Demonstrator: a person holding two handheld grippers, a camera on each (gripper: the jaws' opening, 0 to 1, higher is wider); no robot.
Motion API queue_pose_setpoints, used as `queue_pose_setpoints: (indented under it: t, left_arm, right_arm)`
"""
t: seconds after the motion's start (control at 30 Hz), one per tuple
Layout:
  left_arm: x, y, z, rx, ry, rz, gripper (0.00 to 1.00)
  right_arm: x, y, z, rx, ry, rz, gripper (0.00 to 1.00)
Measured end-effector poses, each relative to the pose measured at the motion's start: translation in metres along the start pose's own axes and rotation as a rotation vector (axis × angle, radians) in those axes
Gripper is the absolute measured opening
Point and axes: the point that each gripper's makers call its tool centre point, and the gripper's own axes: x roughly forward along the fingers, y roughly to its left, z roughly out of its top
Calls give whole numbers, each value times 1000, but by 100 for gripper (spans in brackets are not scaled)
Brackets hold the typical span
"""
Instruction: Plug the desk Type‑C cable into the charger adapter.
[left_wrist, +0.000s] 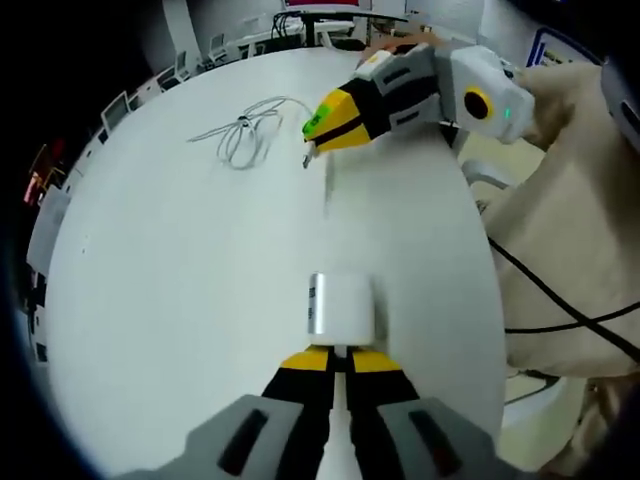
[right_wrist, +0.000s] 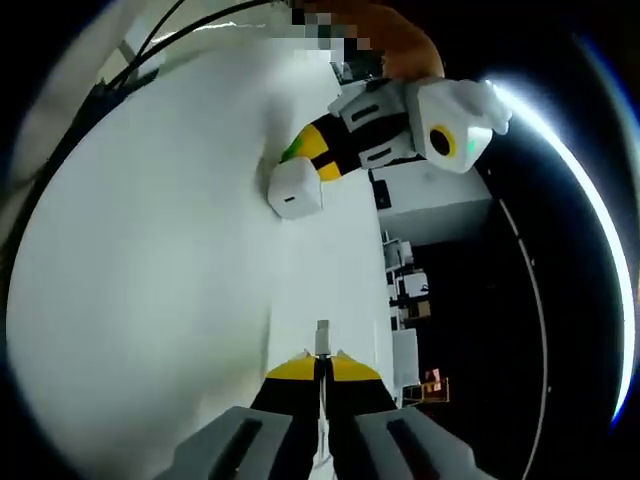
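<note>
Tongs in both hands are closed on their loads. Left tongs (left_wrist: 340, 358) pinch the white charger block (left_wrist: 340, 305) by its near end, holding it over the round white counter (left_wrist: 180, 300). Right tongs (right_wrist: 320, 362) clamp the cable's metal plug (right_wrist: 322, 335), which pokes out a little past the tips. In the left gripper view the right tongs reach in from the upper right, well apart from the charger, and the white cable (left_wrist: 245, 135) trails back to a loose coil on the counter. In the right gripper view the charger (right_wrist: 295, 188) shows a dark oval socket on the face turned toward the plug.

To do this step well, I judge the plug should first be lined up square with that socket, flat sides matching. The approach should be slow and straight. The charger must be held steady, since a slanted push could slip the plug in its grip.
</note>
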Motion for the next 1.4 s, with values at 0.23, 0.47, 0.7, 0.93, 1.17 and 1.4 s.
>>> queue_pose_setpoints:
  t: [0.23,0.47,0.7,0.93,1.17,1.4]
  left_arm:
    - [1,-10,0,-9,-1,-4,5]
    - [3,-12,1,-23,22,-11,5]
    - [3,-11,2,-27,30,-16,5]
    - [3,-8,4,-23,36,-19,5]
    - [3,-7,5,-18,38,-23,5]
    - [3,-7,5,-25,39,-24,5]
  right_arm:
    - [-5,5,12,-8,-7,-44,2]
    - [-5,4,25,-30,-25,-51,3]
    - [0,8,33,-63,-42,-36,3]
    - [5,12,38,-64,-63,-8,3]
    - [7,14,44,-82,-91,12,3]
    - [11,16,52,-93,-108,29,3]
